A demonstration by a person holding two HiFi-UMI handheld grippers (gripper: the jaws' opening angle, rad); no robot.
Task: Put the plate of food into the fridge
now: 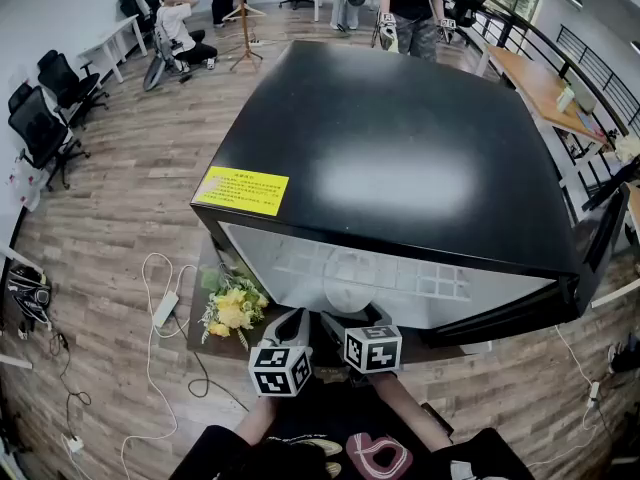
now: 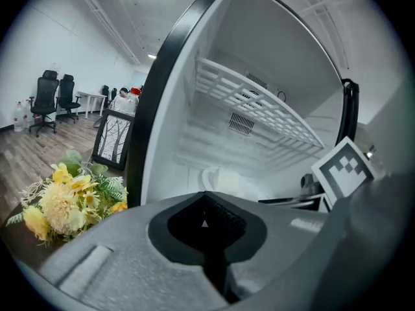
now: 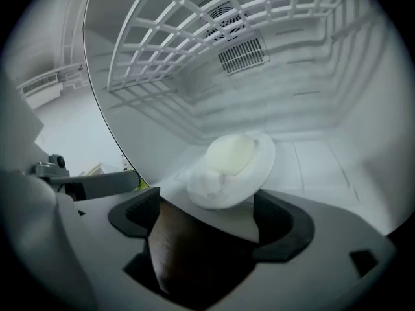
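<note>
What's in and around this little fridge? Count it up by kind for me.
Fridge: 1
Plate of food: 1
Wire shelf: 1
Flower bunch: 1
Yellow sticker: 1
Total: 5

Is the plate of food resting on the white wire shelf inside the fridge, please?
No, the plate of food lies on the fridge floor, below the wire shelf.

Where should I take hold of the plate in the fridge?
Pinch the near rim of the plate, coming straight in from the open front with the right gripper. That rim faces its open jaws, and the food sits mid-plate.
</note>
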